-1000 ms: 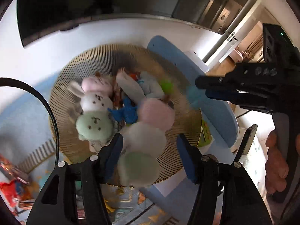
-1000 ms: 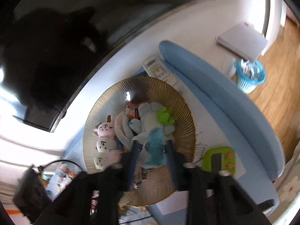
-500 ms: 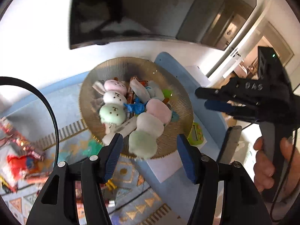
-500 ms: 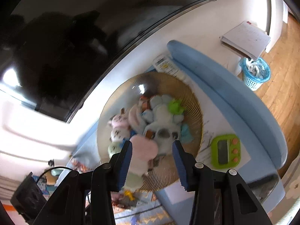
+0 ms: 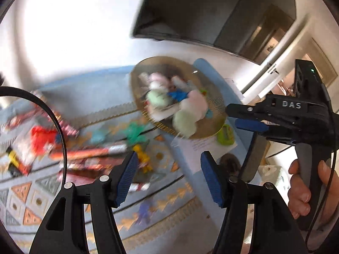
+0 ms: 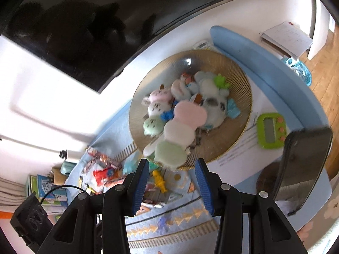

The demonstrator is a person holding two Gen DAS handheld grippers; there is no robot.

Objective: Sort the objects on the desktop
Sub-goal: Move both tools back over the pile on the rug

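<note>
Ahead of both grippers, and a little above their fingertips in each view, stands the round woven basket (image 6: pixel 243 89), already filled with soft plush toys (image 6: pixel 184 122) in pink, white and pale green. Nothing is between the fingers of either tool. The left gripper (image 5: pixel 167 177) has its blue pads apart and empty, and the right gripper (image 6: pixel 170 185) also stands with its pads apart, holding nothing. A person's hand (image 5: pixel 307 186) is seen on the handle of the right tool in the left view.

Below and to the left of the left gripper, the patterned mat (image 5: pixel 34 199) carries the things not yet sorted: red snack packets (image 5: pixel 42 137), a small yellow figure (image 5: pixel 144 156), a teal toy (image 5: pixel 133 133) and some long wrapped bars. To the right of the basket lie a green timer (image 6: pixel 270 131) and a dark phone (image 6: pixel 305 165) standing on its edge.

I judge that the step in hand is to go for the next loose thing on the mat. The left view is strongly blurred, so the tool should first become steady before it comes down. It is better to choose one single object, for example the yellow figure just beyond the left pad, to bring the open fingers on both sides of it, and to close only when it sits in the middle. The flat packets may slip, so a grip across their narrow side seems safer.
</note>
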